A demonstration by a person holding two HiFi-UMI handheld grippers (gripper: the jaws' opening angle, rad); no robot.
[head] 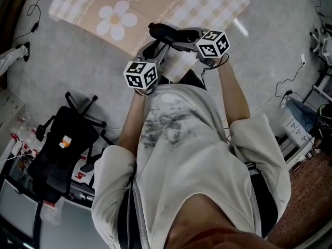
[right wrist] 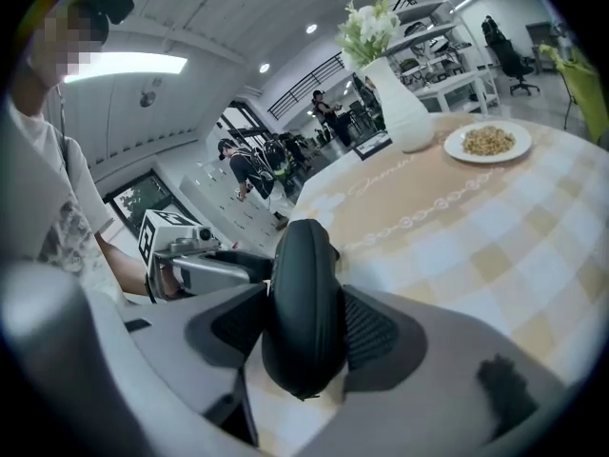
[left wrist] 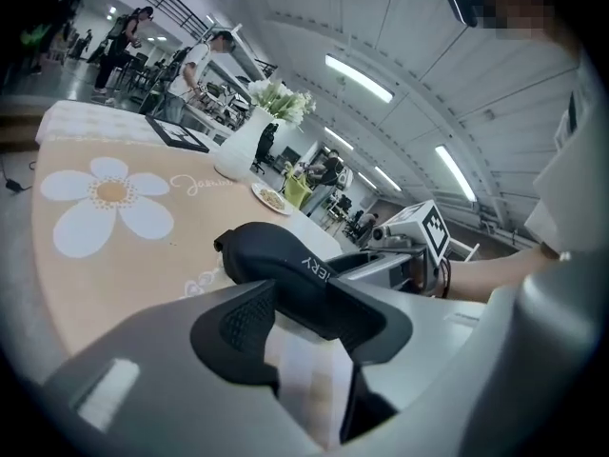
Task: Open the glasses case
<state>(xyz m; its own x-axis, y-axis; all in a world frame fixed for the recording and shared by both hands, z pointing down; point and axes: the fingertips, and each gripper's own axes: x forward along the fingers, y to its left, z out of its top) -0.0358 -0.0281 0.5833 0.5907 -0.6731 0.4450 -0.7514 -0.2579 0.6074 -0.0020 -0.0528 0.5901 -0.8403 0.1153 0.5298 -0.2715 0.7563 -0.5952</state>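
While the case (head: pixel 171 33) is yet shut, the step in hand is the two-handed grasp: it is held over the near edge of the cloth (head: pixel 104 4), with the right gripper (right wrist: pixel 303 300) clamped edge-on across its two faces and the left gripper (left wrist: pixel 312 310) set with jaws apart about the other end, pads not plainly pressing. Next move, by judgement: left jaws close on one half near the seam and lift it, though the smooth rounded shell may slip. Nearby on the cloth are a vase (right wrist: pixel 398 112) and plate (right wrist: pixel 488 142), well apart, barring nothing
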